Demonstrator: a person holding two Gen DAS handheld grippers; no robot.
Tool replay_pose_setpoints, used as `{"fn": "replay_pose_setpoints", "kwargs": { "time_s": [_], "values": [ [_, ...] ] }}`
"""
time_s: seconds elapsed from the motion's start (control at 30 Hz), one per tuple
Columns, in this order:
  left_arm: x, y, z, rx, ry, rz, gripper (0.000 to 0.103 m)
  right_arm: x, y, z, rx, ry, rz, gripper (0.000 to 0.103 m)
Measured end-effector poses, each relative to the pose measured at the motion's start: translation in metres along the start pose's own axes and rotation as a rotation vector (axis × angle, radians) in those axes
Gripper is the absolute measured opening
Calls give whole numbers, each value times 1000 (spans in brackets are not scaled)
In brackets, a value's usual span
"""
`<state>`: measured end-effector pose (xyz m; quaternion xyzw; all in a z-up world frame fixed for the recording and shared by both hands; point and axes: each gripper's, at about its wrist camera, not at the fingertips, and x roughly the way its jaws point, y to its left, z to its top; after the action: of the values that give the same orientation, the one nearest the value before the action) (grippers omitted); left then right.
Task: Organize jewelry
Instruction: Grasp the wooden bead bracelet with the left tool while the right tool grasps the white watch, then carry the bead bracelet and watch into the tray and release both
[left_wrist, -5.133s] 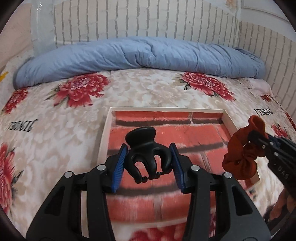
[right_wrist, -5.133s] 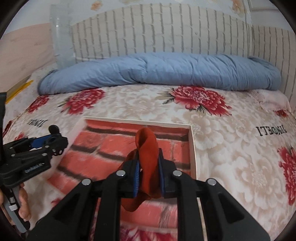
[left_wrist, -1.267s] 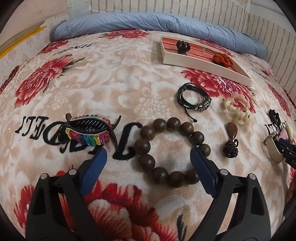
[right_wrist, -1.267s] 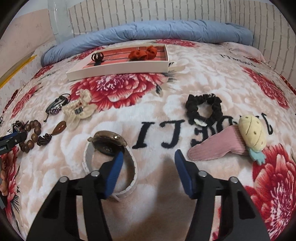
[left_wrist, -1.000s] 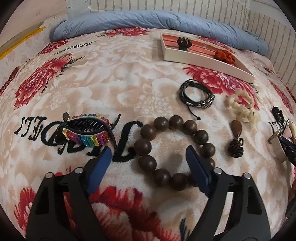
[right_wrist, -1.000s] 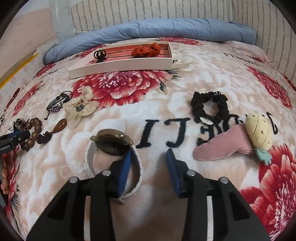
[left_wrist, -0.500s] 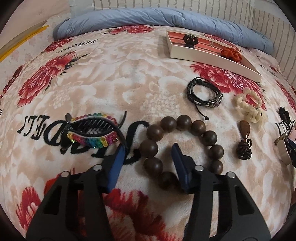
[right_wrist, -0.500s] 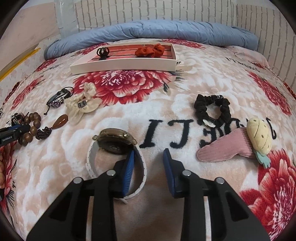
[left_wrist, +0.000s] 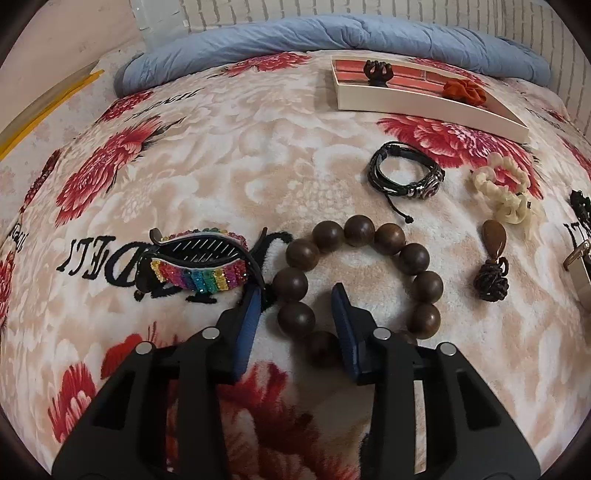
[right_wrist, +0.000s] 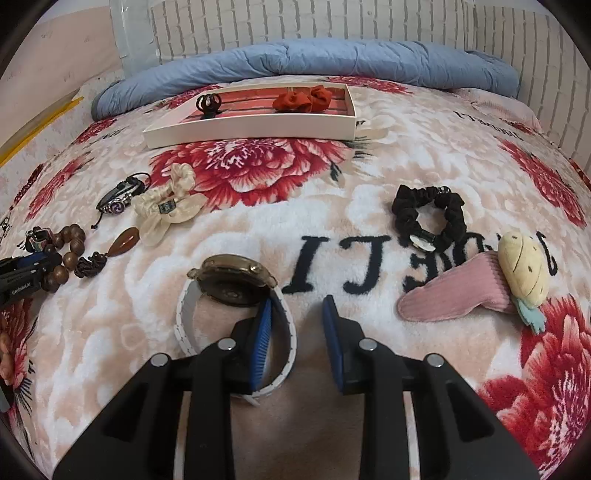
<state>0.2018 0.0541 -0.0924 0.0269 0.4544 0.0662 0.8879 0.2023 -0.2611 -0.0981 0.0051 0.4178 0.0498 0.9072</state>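
Brown wooden beads make a big bracelet (left_wrist: 354, 280) that lies on the flowery blanket (left_wrist: 221, 140), close to its near edge. The left gripper (left_wrist: 297, 314) sits low over it with its blue fingers part way apart, one on each side of two near beads, and I cannot tell if they pinch yet. Just left of it lies a rainbow hair clip (left_wrist: 201, 264). The right gripper (right_wrist: 295, 321) has its fingers part way apart too. Its left finger is inside the loop of a watch (right_wrist: 231, 286) with a white strap, and the strap runs between the fingers, not squeezed. To the right lie a pink clip with a soft yellow toy (right_wrist: 480, 286) and a black scrunchie (right_wrist: 428, 216). Further on lie a cream scrunchie (right_wrist: 166, 208) and a black cord bracelet (right_wrist: 122, 197). Near the far edge stands a white tray (right_wrist: 251, 129). In it are a dark claw clip (right_wrist: 208, 103) and a red scrunchie (right_wrist: 303, 99). Behind it lies a blue quilt (right_wrist: 295, 62)
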Motion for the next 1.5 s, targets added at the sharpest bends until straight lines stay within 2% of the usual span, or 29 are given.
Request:
{"fn": "replay_pose_setpoints", "kwargs": {
  "time_s": [0.4, 0.83, 0.93, 1.03, 1.17, 1.27, 1.5],
  "values": [
    [-1, 2, 0, -76, 15, -9, 35, 1, -1, 1, 0, 6, -1, 29],
    [-8, -5, -4, -79, 2, -37, 35, 1, 1, 1, -9, 7, -8, 28],
    [-7, -7, -3, -73, 3, -36, 34, 1, 3, 0, -18, 8, 6, 22],
    [-5, -4, -2, -93, 12, -60, 26, 2, 8, 0, -44, 13, 10, 12],
    [-3, -7, -2, -83, 14, -74, 25, 2, 9, 0, -42, 14, 14, 11],
    [-4, -9, -1, -72, 10, -89, 17, 1, 10, 0, -49, 14, 10, 9],
    [-11, -12, 1, -48, -33, -92, 17, -5, 9, 2, -51, -5, 25, 4]
  ]
}}
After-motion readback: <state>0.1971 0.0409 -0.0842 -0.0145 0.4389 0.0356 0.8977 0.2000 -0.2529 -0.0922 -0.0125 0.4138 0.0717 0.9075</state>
